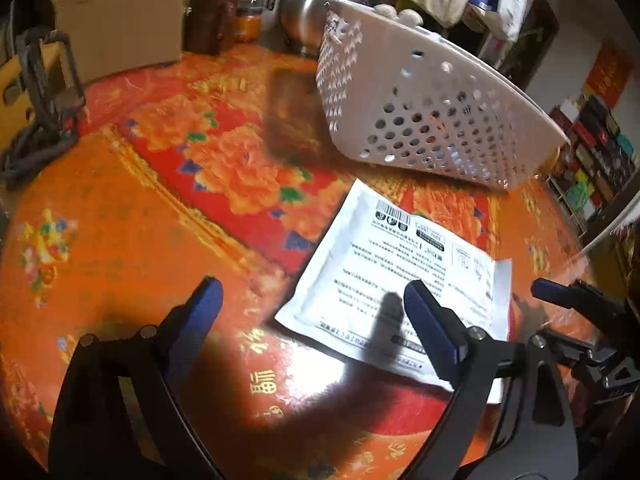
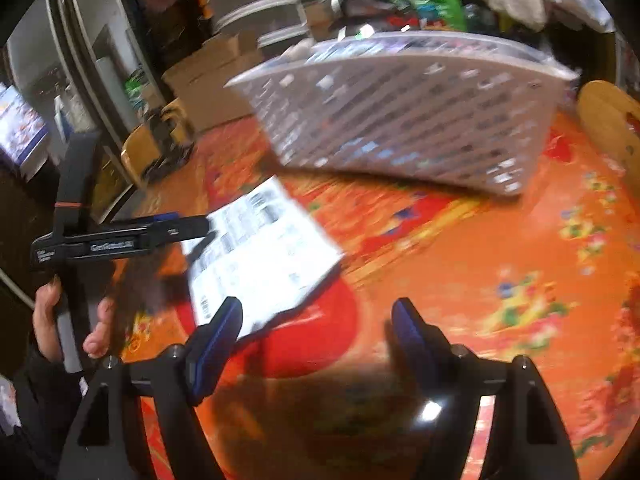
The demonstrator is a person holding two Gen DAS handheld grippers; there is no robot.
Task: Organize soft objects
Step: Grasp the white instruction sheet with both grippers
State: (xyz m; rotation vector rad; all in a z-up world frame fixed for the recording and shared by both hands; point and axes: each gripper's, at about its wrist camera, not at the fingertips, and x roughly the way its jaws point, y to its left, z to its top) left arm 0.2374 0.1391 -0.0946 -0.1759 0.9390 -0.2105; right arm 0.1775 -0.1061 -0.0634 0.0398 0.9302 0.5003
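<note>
While the white printed pouch [image 1: 394, 280] lies flat on the orange floral table [image 1: 120, 248], both grippers hover over it with nothing held. In the left wrist view, the left gripper [image 1: 312, 304] stands wide, its blue-padded fingers well apart; the right-hand finger overlaps the pouch's near edge, and whether it touches cannot be told. The pouch sits at about 2 o'clock from the midpoint of this gripper, and the white perforated basket [image 1: 432, 120] — the likely destination — lies beyond it at about 1 o'clock, near but not touching. The right gripper [image 1: 560, 292] enters at 3 o'clock, just beside the pouch's far corner.

In the right wrist view, blurred by motion, the right gripper [image 2: 316, 316] is likewise wide. The pouch [image 2: 260, 256] lies at 11 o'clock from it, the basket [image 2: 408, 120] at 12 to 1 o'clock, and the left gripper [image 2: 120, 236] at 9 o'clock reaches over the pouch's edge.

To do the step well, judged from these views: a flat, limp pouch offers no raised face, so one finger should slide under an edge or corner — the other closing from above — before lifting. Only one gripper need pinch; the second risks pinning the pouch to the table. Lift slowly, since the pouch may sag or slip, and clear the basket's rim before release.
</note>
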